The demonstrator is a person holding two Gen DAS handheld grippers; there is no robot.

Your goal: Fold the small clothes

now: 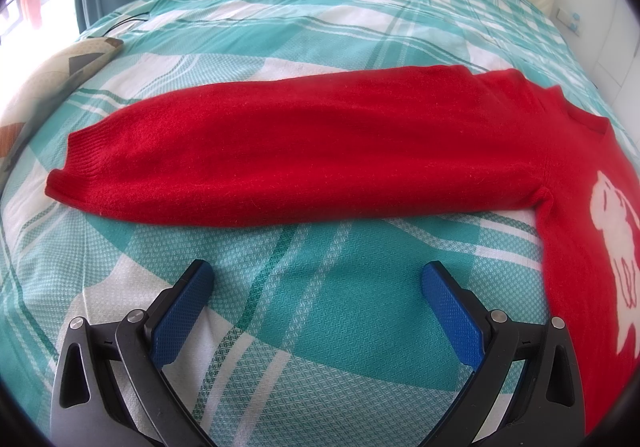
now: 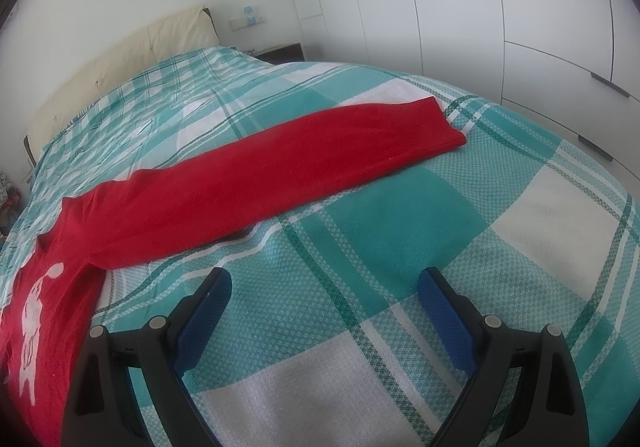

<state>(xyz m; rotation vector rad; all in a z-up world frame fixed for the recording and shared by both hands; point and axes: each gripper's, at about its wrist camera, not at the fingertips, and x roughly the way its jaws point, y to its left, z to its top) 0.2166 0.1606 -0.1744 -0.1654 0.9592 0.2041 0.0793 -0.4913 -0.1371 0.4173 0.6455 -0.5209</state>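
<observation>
While left gripper (image 1: pixel 318 281) faces pillow (image 1: pixel 60 75), right gripper (image 2: pixel 324 289) shows wardrobe (image 2: pixel 520 15), perhaps

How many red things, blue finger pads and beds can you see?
Red sweater: 1
Blue pads on the left gripper: 2
Blue pads on the right gripper: 2
Bed with a teal checked cover: 1
Total: 6

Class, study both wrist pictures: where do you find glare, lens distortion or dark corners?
Left wrist view: window blown out white at upper left; bedspread bulges like a dome; black vignette in corners. Right wrist view: even, softer light; straight wardrobe doors curve; the red sweater sleeve bends; corners dark too.
</observation>
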